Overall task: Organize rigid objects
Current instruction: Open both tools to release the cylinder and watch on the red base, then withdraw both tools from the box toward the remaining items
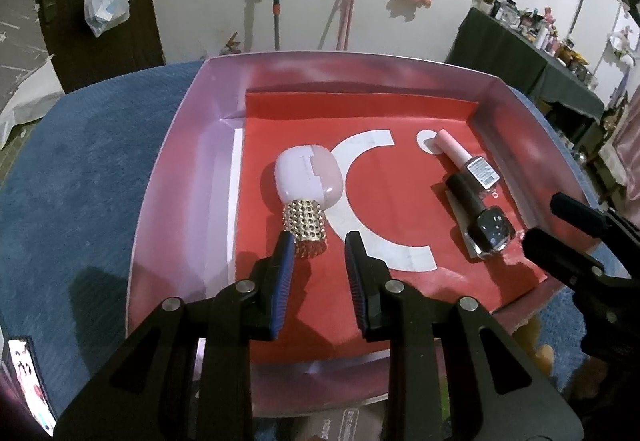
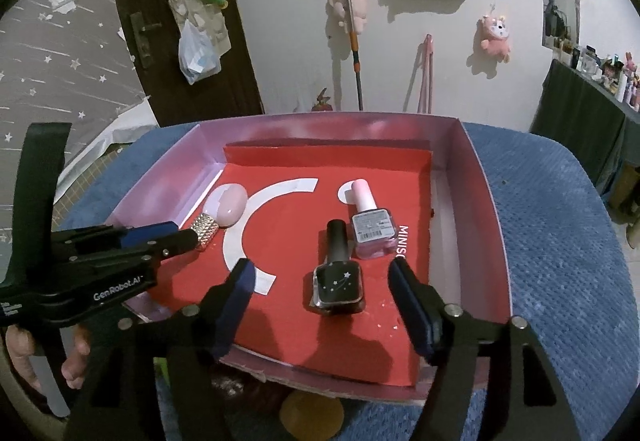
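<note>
A pink-walled box (image 1: 176, 169) (image 2: 476, 181) with a red floor sits on a blue cloth. Inside lie a gold studded cylinder (image 1: 305, 227) (image 2: 205, 225), a pink-and-white case (image 1: 308, 173) (image 2: 228, 206), a black nail polish bottle (image 1: 482, 217) (image 2: 338, 273) and a pink nail polish bottle (image 1: 468, 159) (image 2: 370, 225). My left gripper (image 1: 320, 245) (image 2: 176, 235) is open and empty, its fingertips just in front of the cylinder. My right gripper (image 2: 320, 277) (image 1: 556, 217) is open and empty, its fingers on either side of the black bottle.
The blue cloth (image 1: 72, 181) (image 2: 560, 241) covers the surface around the box. A phone (image 1: 28, 381) lies at the left edge. A brown round object (image 2: 312, 415) sits under the box's near edge. A door, wall toys and a cluttered side table stand behind.
</note>
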`<move>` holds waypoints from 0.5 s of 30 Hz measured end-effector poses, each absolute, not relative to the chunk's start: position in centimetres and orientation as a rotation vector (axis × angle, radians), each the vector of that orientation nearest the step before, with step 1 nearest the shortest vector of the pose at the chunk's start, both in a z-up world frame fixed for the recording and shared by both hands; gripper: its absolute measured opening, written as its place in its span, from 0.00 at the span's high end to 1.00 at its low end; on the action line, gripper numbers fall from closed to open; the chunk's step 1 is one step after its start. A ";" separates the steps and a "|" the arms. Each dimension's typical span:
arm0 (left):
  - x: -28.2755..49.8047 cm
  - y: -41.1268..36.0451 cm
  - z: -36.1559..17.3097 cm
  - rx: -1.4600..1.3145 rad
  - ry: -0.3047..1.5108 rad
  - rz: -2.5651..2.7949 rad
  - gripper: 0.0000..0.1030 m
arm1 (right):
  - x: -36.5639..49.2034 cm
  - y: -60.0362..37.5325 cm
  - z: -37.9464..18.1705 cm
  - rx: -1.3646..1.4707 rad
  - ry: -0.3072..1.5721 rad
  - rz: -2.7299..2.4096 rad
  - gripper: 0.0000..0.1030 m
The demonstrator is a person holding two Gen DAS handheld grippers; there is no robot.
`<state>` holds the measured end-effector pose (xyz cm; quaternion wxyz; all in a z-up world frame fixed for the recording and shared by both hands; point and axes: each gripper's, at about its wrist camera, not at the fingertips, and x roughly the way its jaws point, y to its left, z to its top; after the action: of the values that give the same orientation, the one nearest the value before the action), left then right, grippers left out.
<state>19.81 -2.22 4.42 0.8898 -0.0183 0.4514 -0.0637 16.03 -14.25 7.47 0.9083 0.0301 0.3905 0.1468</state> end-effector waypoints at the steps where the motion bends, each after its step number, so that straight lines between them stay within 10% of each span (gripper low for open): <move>1: 19.7 -2.2 4.4 -0.040 0.936 -0.131 0.76 | 15.9 -14.3 7.5 0.063 0.803 0.303 0.27; 15: 18.5 -2.0 4.4 -0.047 0.946 -0.157 0.76 | 14.3 -14.4 8.5 0.072 0.773 0.312 0.17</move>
<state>18.52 -1.98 4.39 0.8869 -0.0225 0.4551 -0.0755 14.34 -14.39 8.49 0.9138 0.0351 0.3752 0.1515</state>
